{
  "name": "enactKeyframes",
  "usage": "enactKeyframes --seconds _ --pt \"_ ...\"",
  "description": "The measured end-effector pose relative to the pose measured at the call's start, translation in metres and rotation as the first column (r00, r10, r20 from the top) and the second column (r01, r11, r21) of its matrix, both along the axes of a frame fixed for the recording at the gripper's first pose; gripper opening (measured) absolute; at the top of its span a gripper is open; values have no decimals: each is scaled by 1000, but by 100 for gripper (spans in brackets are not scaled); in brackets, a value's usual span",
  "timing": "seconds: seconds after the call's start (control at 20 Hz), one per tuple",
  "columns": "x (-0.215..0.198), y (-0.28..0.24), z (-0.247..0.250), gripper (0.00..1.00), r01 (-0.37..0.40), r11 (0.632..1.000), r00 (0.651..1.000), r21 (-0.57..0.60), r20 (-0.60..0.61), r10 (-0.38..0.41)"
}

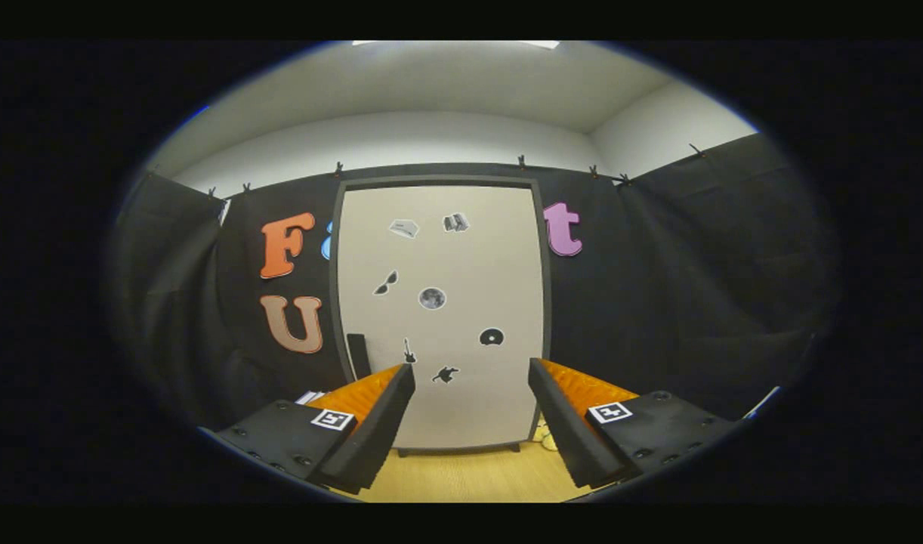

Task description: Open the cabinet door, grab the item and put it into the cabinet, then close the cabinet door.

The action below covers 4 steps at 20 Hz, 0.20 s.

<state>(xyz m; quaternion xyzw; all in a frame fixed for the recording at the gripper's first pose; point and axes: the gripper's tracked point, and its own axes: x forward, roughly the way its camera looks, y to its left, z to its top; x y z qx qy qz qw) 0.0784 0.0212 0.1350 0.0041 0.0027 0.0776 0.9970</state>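
Note:
A tall cabinet with a pale door in a dark frame stands straight ahead on the wooden table, its door shut. Several small dark stickers dot the door. A dark vertical handle sits low on the door's left side, just beyond my left finger. My gripper is open, its fingers spread wide with nothing between them, some way short of the door. A small yellowish item lies on the table at the cabinet's lower right corner, partly hidden behind my right finger.
The wooden table top runs from the fingers up to the cabinet's foot. Black cloth walls close in behind and on both sides. A small white thing peeks out past the left finger.

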Motion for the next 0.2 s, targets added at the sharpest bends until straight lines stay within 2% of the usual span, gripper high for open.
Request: enactKeyframes --seconds 0.2 --pt "0 1 1 97 1 1000 1000 -1 -2 -1"
